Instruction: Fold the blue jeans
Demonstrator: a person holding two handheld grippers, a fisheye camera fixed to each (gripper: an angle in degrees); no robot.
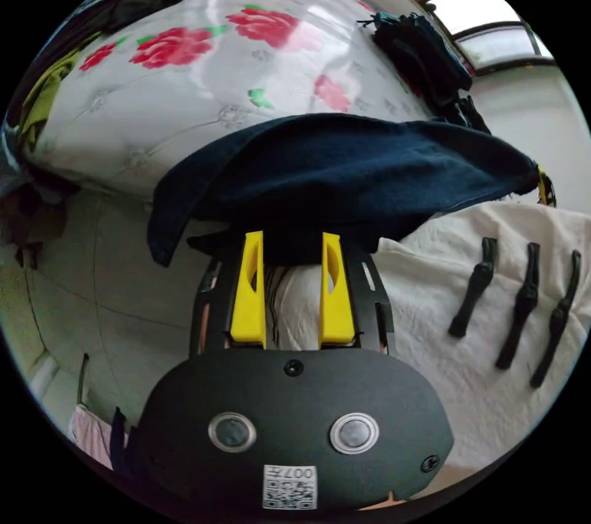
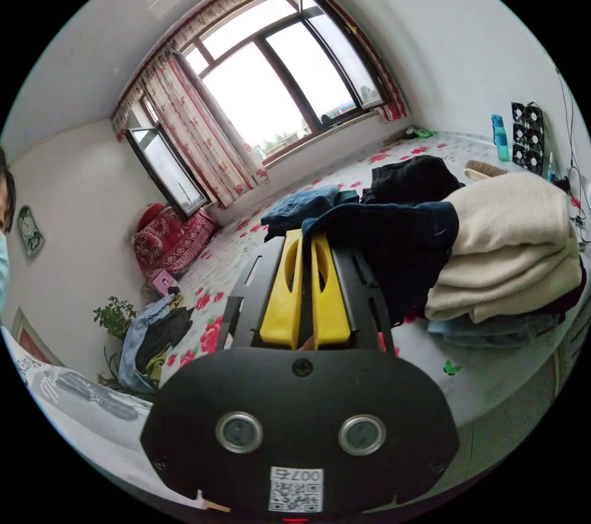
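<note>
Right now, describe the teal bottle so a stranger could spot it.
Start at the big window, then follow the flowered platform toward the wall corner. The teal bottle stands upright there, beside black fan panels; it is the one bright blue-green thing.

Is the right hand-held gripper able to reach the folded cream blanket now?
Probably not freely: the right hand-held gripper seems shut on the dark jeans, which hang between it and the cream blanket. It would need to let go first.
</note>
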